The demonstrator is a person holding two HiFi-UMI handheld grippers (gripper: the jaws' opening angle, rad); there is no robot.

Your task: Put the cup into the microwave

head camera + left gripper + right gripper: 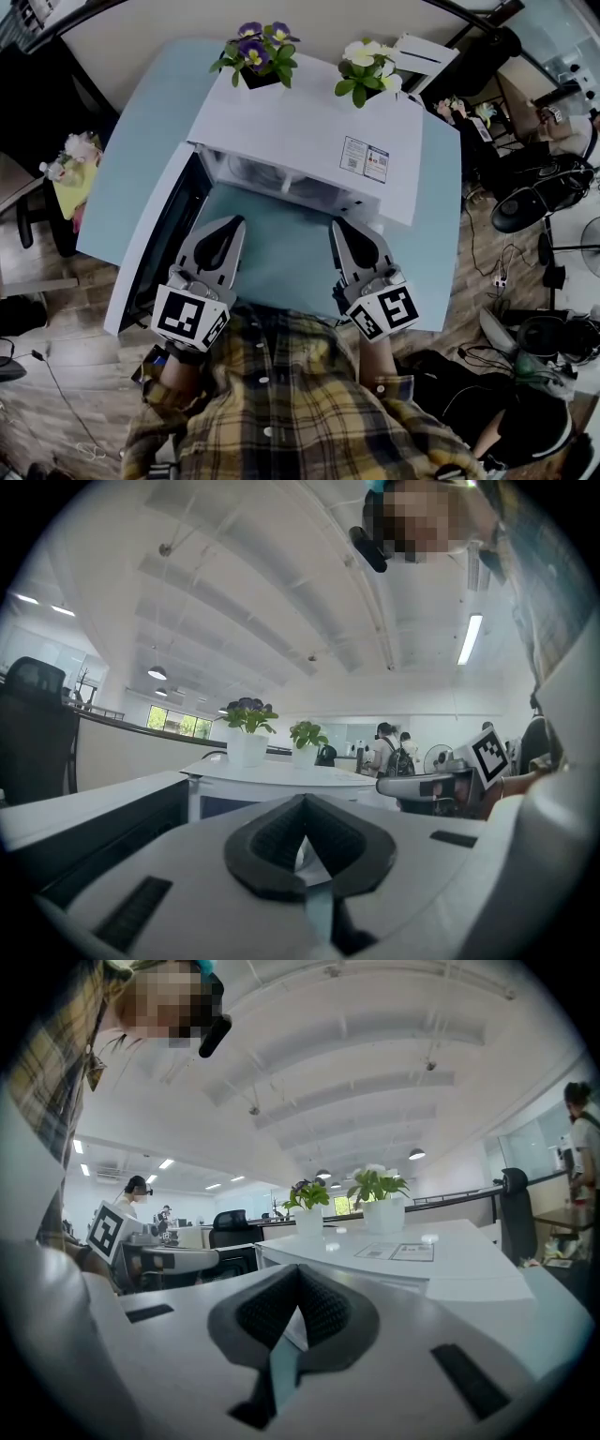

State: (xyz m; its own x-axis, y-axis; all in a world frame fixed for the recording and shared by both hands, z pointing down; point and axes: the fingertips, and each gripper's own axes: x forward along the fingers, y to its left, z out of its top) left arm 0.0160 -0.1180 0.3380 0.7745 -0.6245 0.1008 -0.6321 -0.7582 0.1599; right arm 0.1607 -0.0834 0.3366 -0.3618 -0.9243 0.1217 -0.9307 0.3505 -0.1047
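Currently, the only print on the white microwave (300,131) is a small rectangular label (365,159) on its flat top, and its text is too small to read. Each gripper carries a cube with black-and-white square markers and no lettering.

The microwave stands on a smooth light-blue table (150,122) with its door (155,253) swung open to the left. Two white pots sit on top of it, one with purple flowers (258,52) and one with white flowers (367,66).

The left gripper (234,222) and right gripper (339,225) are held side by side, just in front of the open cavity. Both have grey shells and dark ribbed pads. Each gripper's own view shows the jaws closed tip to tip with nothing between them.

Neither gripper holds the cup. A pale, translucent rounded shape (272,176) lies inside the cavity, but the top panel cuts it off, so I cannot tell whether it is the cup.
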